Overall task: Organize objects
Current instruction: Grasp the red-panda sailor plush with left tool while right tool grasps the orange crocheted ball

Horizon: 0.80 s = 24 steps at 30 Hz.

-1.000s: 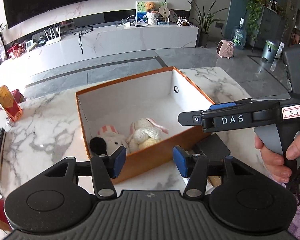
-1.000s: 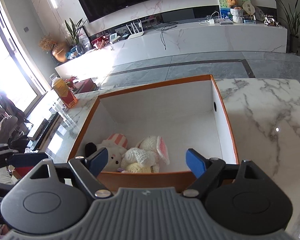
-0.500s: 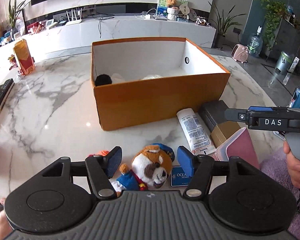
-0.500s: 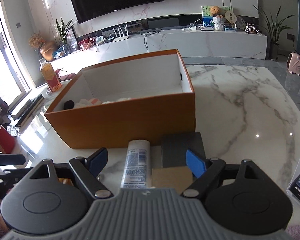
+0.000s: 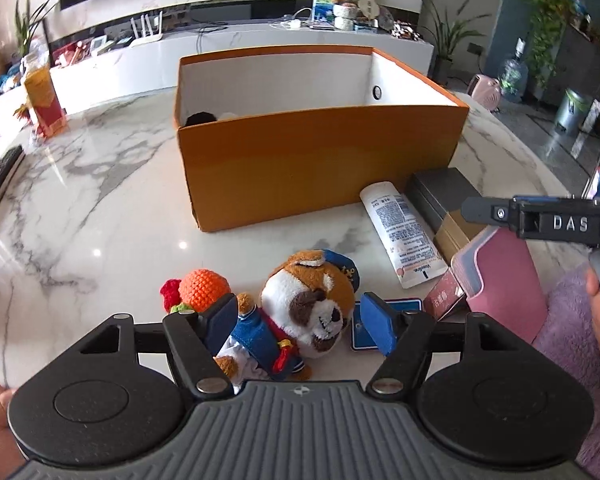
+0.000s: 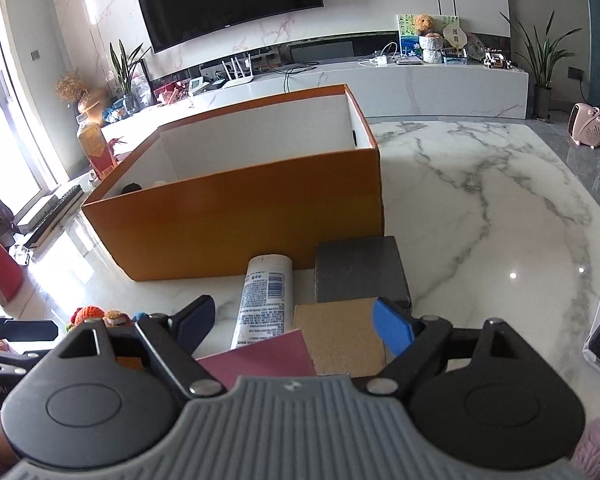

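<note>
Orange box [image 5: 320, 160] taken as the landmark; it stands on the marble bench [image 5: 80, 208], open-topped, with some soft toys just visible over its near wall at the left end. Left claw [image 5: 298, 322]: jaws have just been opening and now stand wide, with the plush dog [image 5: 304, 300] between them but neither blue pad pressing on it, so nothing is gripped. The dog lies on the bench in front of the box's near wall, well short of it, with the orange crocheted ball [image 5: 202, 286] touching or just beside it on the left. Handling judgement: the dog is light, soft and compressible, not fragile; a pinch across the head or upper torso should hold, whereas the thin limbs or hat would likely let it dangle or slip. Fabric on rubber pads should give good friction. Right claw [image 6: 294, 324]: also open, empty, hovering over the cluster at the box's right front corner. There the white tube [image 6: 266, 300] lies with its flat cap end towards the box wall, the dark grey box [image 6: 360, 272] sits just beside it close to the corner, a tan carton [image 6: 342, 334] lies nearer the camera, and a pink case [image 6: 260, 354] leans partly over these. Judgement: the tube is smooth, rounded and somewhat squashy, likely to roll or squirt out of a hard pinch, so best taken across its mid-body. The cartons are stiff and flat-sided, probably light, and best taken across their narrow width.
</note>
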Tool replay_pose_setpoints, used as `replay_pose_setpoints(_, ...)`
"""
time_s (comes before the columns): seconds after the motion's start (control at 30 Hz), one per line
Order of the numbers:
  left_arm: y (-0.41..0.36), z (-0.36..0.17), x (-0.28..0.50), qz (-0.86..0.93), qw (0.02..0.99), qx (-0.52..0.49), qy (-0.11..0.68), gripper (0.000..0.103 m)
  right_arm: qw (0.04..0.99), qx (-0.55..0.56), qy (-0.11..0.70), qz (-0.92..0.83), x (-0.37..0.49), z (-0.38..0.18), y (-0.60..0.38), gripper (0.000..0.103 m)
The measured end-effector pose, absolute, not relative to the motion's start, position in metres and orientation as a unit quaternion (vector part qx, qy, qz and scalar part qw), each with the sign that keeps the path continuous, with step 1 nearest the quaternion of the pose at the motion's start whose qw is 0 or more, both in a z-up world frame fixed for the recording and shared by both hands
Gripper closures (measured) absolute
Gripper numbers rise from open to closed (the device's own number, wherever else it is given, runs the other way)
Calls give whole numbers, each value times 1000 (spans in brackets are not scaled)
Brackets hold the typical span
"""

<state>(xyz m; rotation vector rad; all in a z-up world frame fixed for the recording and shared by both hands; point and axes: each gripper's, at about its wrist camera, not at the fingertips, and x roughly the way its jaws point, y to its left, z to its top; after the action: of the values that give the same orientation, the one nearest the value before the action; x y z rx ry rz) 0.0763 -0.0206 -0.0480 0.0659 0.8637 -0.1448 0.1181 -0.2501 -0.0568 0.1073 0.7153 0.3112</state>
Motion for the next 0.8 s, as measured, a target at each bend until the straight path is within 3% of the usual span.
replay_pose_setpoints(0.27, -40, -73, 81, -70, 896, 137, 416, 23, 923, 42, 350, 155, 119, -60, -243, 16)
replay_pose_setpoints(0.5, -37, -85, 92, -81, 882, 141, 443, 23, 924, 18, 346, 163, 119, -61, -231, 16)
replay_pose_setpoints(0.8, -28, -78, 89, -78, 889, 119, 434, 45, 926, -24, 332, 180, 115, -56, -211, 16)
